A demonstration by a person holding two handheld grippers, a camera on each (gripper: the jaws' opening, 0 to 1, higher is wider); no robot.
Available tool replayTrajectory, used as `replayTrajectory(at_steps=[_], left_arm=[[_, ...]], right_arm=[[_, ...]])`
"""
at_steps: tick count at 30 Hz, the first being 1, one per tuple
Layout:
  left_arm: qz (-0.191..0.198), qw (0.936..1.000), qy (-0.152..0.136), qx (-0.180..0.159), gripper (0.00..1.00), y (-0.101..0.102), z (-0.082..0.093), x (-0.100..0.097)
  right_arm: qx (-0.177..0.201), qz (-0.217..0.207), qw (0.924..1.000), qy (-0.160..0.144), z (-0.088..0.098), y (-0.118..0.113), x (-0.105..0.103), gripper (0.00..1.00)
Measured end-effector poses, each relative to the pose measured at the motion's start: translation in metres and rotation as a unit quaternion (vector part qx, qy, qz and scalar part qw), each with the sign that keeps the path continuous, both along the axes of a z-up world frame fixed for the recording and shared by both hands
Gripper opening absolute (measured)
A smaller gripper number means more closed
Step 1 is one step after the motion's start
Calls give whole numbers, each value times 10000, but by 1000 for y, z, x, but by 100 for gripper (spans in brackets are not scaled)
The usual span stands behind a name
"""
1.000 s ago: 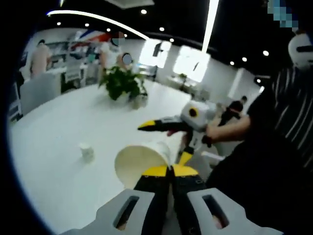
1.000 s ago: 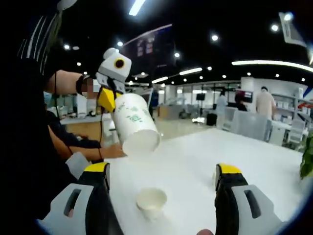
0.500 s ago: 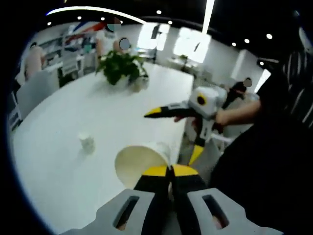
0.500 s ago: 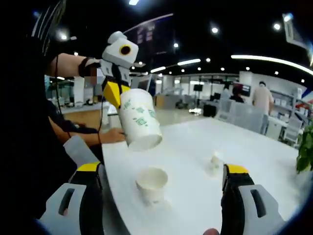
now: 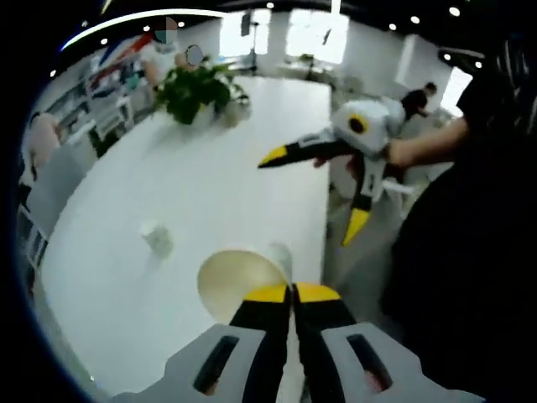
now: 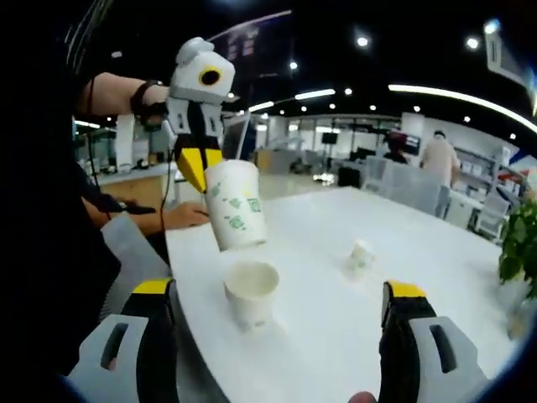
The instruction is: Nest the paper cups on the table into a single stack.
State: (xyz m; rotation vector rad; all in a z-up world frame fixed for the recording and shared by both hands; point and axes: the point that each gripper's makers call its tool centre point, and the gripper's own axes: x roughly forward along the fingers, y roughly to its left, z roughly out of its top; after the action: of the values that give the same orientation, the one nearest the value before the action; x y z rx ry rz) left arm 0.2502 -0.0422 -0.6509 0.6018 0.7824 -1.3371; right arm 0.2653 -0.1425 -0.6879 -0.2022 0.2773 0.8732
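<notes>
My left gripper [image 5: 292,292] is shut on the rim of a white paper cup [image 5: 237,284] whose open mouth faces that camera. In the right gripper view this printed cup [image 6: 235,208] hangs almost upright from the left gripper [image 6: 200,164], its base just above and slightly left of a second paper cup [image 6: 250,290] standing open on the white table [image 6: 319,336]. A small white cup [image 6: 361,252] stands farther out on the table, also seen as the small cup [image 5: 157,238]. My right gripper [image 6: 278,292] is open and holds nothing; the right gripper [image 5: 304,203] hovers over the table's edge.
A potted plant [image 5: 191,88] stands at the far end of the table, and the plant [image 6: 516,252] shows at the right edge. A seated person's arm [image 6: 180,217] rests by the table's near corner. People and chairs fill the office behind.
The held cup has tipped from slanted to nearly upright and come down close over the standing cup. Both views have shifted with the hands.
</notes>
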Motion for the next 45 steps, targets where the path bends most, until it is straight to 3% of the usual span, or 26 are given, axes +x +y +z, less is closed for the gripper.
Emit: replayTrajectory(at_steps=[1, 3, 6, 9, 15, 19, 26, 45], left_arm=[[-179, 9997, -143, 117, 0, -1, -4, 1], [-288, 9990, -118, 321, 0, -3, -10, -1], [-621, 9960, -330, 545, 0, -6, -19, 2], [-1134, 9861, -776, 934, 0, -8, -28, 5], [-1707, 9712, -968, 1354, 0, -8, -45, 3], [-1886, 9646, -1103, 1475, 0, -8, -53, 5], [-2470, 9424, -1418, 1755, 0, -10, -66, 7], [-3155, 9180, -1529, 1855, 1, -17, -83, 9]], right_arm=[[-34, -42, 10000, 36, -3, -2, 0, 100], [-42, -41, 10000, 56, -5, -4, -2, 100], [-64, -55, 9999, 84, -8, -7, -3, 100], [-33, -118, 9999, 49, -6, -11, -3, 100], [97, -283, 9995, 112, -6, -17, 1, 99], [164, -327, 9992, 135, -6, -20, 2, 98], [124, -406, 9987, 282, -17, -28, 2, 97], [272, -543, 9975, 355, -18, -32, 1, 96]])
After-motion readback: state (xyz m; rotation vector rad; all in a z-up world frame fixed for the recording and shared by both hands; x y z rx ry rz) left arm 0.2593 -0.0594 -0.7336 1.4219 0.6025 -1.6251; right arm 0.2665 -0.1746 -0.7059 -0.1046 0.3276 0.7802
